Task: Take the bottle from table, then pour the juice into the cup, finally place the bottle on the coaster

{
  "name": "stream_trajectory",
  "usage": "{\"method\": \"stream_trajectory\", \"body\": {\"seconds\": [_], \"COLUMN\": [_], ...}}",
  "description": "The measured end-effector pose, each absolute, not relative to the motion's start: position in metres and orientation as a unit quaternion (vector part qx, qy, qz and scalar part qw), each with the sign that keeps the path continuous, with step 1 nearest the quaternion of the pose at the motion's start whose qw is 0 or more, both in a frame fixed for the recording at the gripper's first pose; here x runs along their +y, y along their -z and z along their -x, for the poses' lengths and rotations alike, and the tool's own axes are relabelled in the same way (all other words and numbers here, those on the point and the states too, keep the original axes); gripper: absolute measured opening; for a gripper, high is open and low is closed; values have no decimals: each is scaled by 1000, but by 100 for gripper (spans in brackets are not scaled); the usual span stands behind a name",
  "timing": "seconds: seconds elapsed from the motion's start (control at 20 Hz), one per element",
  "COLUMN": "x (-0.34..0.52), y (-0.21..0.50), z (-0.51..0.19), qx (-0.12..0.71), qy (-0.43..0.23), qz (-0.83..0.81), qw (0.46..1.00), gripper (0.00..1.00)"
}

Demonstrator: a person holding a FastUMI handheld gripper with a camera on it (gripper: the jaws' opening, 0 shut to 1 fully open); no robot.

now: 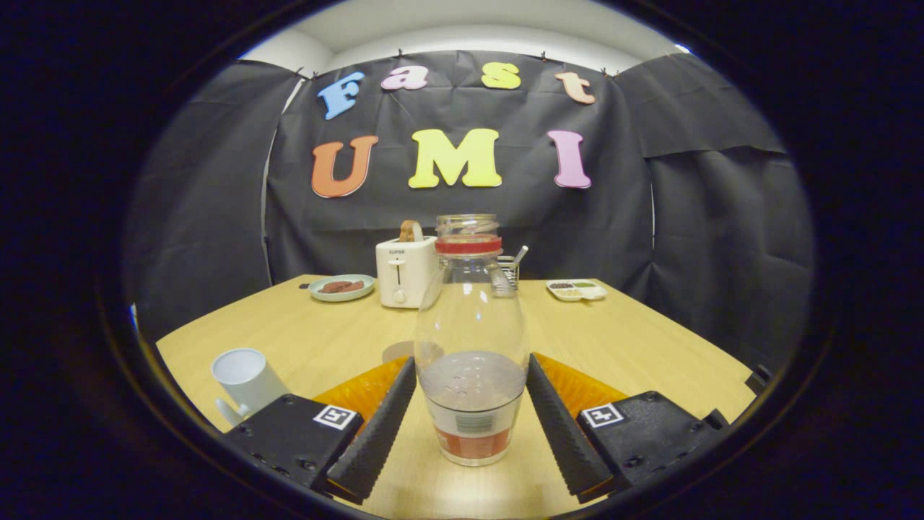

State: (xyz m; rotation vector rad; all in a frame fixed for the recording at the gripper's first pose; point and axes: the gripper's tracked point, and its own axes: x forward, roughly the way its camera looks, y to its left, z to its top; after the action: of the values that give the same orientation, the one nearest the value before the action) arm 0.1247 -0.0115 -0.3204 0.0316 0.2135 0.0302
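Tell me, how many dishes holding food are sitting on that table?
2. A round plate with something brown lies beside the toaster, far beyond the fingers flanking the bottle. A white divided tray sits across from it. More may hide behind the bottle.

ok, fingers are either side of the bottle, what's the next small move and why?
Probably close the gripper. The bottle stands upright on the table between the open fingers, its lower body level with the pads, with slight gaps either side. The cup waits off to one side.
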Motion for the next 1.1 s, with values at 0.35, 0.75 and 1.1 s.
{"method": "stream_trajectory", "body": {"seconds": [0.35,0.75,1.1], "x": [-11,-13,-1], "y": [323,288,275], "z": [-132,-124,-112], "qx": [101,96,122], "qy": [-19,-22,-27], "qz": [-20,35,176], "qw": [994,994,976], "gripper": [82,80,80]}}
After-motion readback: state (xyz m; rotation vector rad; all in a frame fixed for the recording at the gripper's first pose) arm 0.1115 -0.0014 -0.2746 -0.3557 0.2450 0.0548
